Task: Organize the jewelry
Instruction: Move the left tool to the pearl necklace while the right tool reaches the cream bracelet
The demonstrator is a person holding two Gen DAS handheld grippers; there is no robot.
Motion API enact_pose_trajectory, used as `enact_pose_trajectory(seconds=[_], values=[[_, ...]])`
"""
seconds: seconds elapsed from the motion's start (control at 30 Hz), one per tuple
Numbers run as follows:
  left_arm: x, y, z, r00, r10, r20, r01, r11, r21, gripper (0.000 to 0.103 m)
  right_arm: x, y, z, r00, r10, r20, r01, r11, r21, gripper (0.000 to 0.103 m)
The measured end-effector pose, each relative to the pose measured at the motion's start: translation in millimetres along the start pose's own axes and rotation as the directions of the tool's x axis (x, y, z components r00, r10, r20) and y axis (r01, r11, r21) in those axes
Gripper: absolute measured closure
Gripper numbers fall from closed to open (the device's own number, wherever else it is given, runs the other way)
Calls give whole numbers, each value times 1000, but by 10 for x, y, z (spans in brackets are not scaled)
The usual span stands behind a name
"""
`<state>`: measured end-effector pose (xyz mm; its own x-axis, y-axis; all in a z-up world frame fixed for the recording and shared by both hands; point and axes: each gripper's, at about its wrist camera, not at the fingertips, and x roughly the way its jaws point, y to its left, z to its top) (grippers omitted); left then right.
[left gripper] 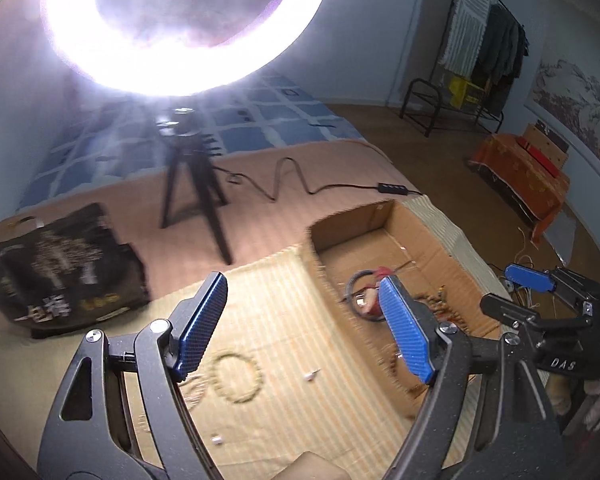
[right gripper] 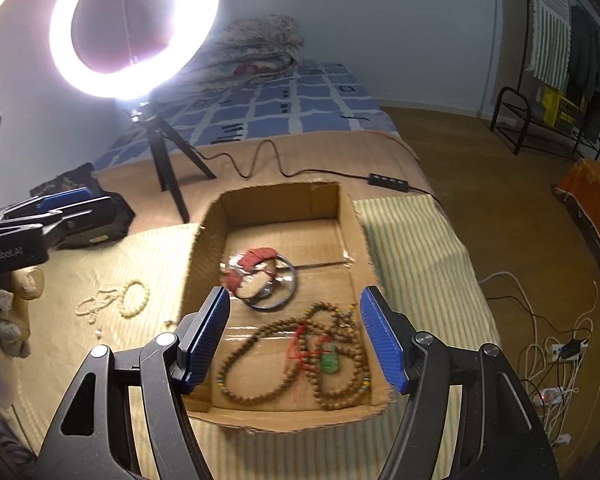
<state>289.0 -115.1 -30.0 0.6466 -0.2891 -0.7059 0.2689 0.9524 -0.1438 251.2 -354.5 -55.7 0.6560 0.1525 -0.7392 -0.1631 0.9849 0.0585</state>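
Note:
A shallow cardboard box (right gripper: 284, 204) sits on a striped mat. Inside lie a brown bead necklace (right gripper: 300, 356) with a green pendant, a dark bangle (right gripper: 278, 280) and a red-wrapped piece (right gripper: 252, 262). My right gripper (right gripper: 296, 340) hovers open above the necklace with nothing between its pads. Left of the box, cream bead bracelets (right gripper: 134, 300) lie on the mat. In the left wrist view my left gripper (left gripper: 308, 328) stands open and empty above the mat, over a cream bracelet (left gripper: 238, 378) and beside the box (left gripper: 380, 232). The right gripper's blue pad (left gripper: 528, 278) shows at the right.
A lit ring lamp (right gripper: 136, 28) on a black tripod (right gripper: 168, 172) stands behind the box, its cable and switch (right gripper: 388, 182) trailing right. A black bag (left gripper: 64, 272) lies at the left. Two small white bits (left gripper: 312, 376) rest on the mat. Cables (right gripper: 556, 352) lie on the floor.

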Motion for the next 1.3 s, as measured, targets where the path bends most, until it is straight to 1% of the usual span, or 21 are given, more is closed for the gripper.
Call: enact_pose_trajectory(seconds=[0.13, 0.3, 0.47, 0.63, 0.77, 0.87, 0.97, 1.1, 1.23, 1.27, 1.3], values=[[-219, 329, -96, 999, 46, 13, -46, 999, -10, 22, 0, 193, 21, 999, 34, 6, -34, 999, -18, 36], [-445, 779, -262, 995, 100, 15, -99, 994, -53, 22, 44, 468, 22, 998, 65, -5, -65, 996, -57, 35], [-567, 1188, -501, 990, 143, -11, -143, 984, -101, 22, 118, 751, 32, 995, 99, -20, -100, 991, -84, 35], [-590, 1463, -723, 987, 156, -45, -161, 976, -144, 22, 255, 1023, 8, 991, 125, -49, -130, 985, -114, 35], [-543, 1563, -862, 986, 151, -70, -160, 974, -160, 22, 384, 1221, -23, 987, 140, -78, -150, 979, -138, 35], [-486, 1564, -954, 987, 134, -89, -147, 977, -156, 22, 486, 1339, -46, 982, 157, -104, -171, 974, -145, 35], [-392, 1539, -1042, 987, 114, -116, -131, 980, -147, 22, 646, 1457, -89, 974, 175, -147, -197, 969, -151, 35], [-245, 1493, -1136, 983, 89, -161, -110, 986, -125, 22, 841, 1579, -153, 968, 157, -195, -192, 966, -173, 35], [-101, 1443, -1201, 979, 79, -189, -98, 991, -94, 23, 1015, 1648, -193, 962, 150, -230, -196, 962, -192, 35], [-62, 1434, -1211, 978, 75, -195, -94, 991, -90, 23, 1059, 1659, -203, 961, 141, -236, -189, 962, -197, 35], [-35, 1431, -1213, 977, 73, -200, -92, 992, -88, 26, 1102, 1663, -212, 962, 127, -242, -178, 963, -203, 35]])
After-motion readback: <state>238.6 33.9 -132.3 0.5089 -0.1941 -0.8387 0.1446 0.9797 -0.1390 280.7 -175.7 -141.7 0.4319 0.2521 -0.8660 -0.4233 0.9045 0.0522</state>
